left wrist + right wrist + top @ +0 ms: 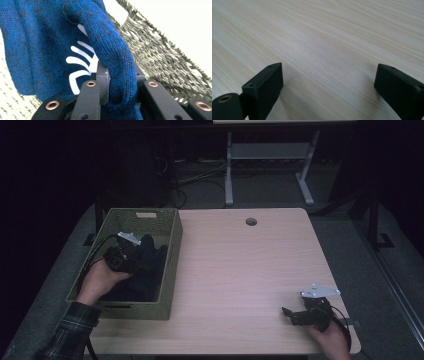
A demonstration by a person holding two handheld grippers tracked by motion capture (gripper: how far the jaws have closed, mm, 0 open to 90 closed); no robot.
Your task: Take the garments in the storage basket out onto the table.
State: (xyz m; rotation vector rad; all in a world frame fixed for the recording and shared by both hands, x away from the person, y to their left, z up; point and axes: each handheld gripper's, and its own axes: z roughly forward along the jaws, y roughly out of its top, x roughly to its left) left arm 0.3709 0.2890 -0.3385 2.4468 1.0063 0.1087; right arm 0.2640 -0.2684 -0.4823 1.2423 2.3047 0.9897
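Basket [170, 270]: olive-green weave, left of frame.
Knit cloth [45, 45]: deep blue with black flecks, white curved stripes.
Table [240, 265]: pale wood grain.
Sleeve [67, 332]: dark plaid, lower left.

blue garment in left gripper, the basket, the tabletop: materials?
Blue garment: knitted fabric, likely wool or acrylic; visible knit loops, white printed mark. Olive rectangular basket: woven fibre, possibly seagrass or paper cord; coarse plaited strands. Pale tabletop: matte wood-grain surface, probably laminate.

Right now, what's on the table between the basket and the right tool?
Nothing: the high view shows bare wooden table from the basket across to the right tool. The right gripper view also shows plain wood ahead of its open jaws.
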